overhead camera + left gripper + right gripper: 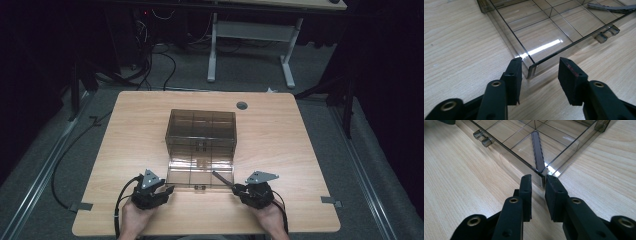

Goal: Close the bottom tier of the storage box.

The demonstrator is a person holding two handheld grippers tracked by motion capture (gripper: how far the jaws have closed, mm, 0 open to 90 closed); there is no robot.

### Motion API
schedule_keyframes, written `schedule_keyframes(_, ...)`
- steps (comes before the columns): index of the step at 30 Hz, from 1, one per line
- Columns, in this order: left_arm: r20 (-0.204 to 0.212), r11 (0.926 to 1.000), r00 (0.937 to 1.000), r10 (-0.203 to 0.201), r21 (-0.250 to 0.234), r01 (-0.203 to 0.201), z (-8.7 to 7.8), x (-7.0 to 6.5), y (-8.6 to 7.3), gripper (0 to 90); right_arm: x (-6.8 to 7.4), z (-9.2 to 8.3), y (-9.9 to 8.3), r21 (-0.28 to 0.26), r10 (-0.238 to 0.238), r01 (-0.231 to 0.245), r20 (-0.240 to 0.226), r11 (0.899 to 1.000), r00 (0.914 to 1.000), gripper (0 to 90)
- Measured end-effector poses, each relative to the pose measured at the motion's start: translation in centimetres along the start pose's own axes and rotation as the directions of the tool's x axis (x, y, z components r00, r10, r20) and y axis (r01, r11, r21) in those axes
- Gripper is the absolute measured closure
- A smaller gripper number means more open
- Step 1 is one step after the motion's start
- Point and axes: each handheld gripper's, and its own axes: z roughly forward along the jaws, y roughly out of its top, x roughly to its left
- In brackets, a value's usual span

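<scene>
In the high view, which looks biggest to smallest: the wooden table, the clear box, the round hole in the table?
1. Wooden table
2. Clear box, open with its lid lying flat
3. Round hole, by far the smallest

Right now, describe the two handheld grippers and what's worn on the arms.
Both the left gripper and the right gripper are black, each topped by a grey three-cornered plate and trailing a black cable. Close up, the jaws carry blocky black pads and brass-coloured pivot rivets; one left pad bears a reddish smear. The forearms are bare, no sleeves.
</scene>
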Motion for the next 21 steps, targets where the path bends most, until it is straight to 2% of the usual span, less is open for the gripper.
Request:
schedule_keyframes(7, -0.019, 0.9993, 0.9993, 0.032, 0.019, -0.032, 0.22, -0.10, -0.20, 62.9, 0.03, 0.22, 0.10, 0.012, -0.012, 0.011, 0.019, 1.000, 0.9998, 79.4)
schedule_keyframes(21, -0.030, 0.9984, 0.9984, 0.047, 0.033, -0.046, 0.17, 0.02, -0.25, 70.2, 0.02, 0.14, 0.09, 0.019, -0.026, 0.026, 0.045, 0.999, 0.9987, 82.3)
